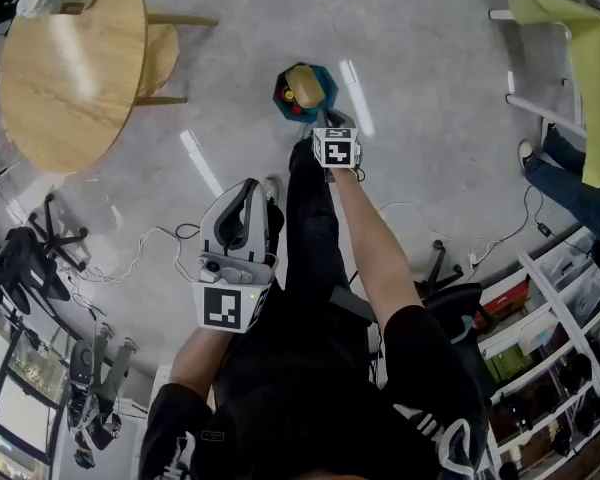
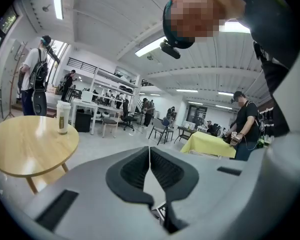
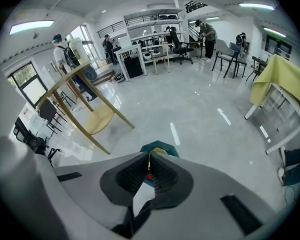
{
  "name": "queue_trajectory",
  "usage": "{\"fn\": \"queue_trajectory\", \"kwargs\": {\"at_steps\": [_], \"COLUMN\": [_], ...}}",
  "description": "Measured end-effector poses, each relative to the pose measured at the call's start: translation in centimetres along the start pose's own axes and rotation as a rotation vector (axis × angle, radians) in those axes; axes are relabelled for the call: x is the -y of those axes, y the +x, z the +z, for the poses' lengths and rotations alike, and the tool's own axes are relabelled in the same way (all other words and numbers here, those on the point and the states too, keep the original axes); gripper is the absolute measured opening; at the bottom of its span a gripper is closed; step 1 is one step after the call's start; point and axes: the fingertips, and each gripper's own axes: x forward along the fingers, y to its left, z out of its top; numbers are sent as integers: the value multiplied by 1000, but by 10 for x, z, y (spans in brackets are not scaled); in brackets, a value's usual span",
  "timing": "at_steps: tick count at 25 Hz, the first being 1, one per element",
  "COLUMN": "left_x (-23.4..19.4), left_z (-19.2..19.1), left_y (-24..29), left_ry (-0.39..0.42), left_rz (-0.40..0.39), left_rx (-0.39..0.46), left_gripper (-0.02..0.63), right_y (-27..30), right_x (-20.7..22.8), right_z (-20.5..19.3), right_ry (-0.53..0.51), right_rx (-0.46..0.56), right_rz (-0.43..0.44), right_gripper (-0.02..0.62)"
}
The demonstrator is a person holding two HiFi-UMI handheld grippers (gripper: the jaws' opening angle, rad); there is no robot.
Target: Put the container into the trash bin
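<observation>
Two hand-held grippers [image 1: 248,190] [image 1: 327,120], one trash bin [image 1: 329,83], one table [image 1: 70,78].

Container [image 1: 302,84] in bin [image 1: 328,88] (table [image 1: 70,78] L).

Nothing legible on show right now, not a word and not a number. The left marker cube [image 1: 226,308] faces the head camera with a black-and-white square pattern — a code of blocks, not lettering. The right marker cube [image 1: 337,148] shows the same kind of blocky pattern. Over on the round table [image 2: 20,149], the paper cup [image 2: 63,117] wears a dark label band, but its print is too small to read. High at the left of the left gripper view, a dark panel [image 2: 7,20] shows greenish marks — too blurred to read.
</observation>
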Motion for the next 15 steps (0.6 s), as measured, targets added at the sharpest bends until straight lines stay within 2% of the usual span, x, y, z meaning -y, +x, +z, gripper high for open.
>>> {"fn": "queue_trajectory", "kwargs": {"at_steps": [10, 15], "left_x": [9, 24], "left_z": [47, 67], "left_y": [-101, -164], "left_ry": [64, 67], "left_rz": [-19, -47], "left_rx": [81, 136], "left_gripper": [15, 15], "right_y": [-163, -269], "right_x": [-63, -103], "right_z": [41, 34], "right_ry": [28, 47], "right_rx": [241, 394], "right_rz": [17, 29], "right_gripper": [26, 26]}}
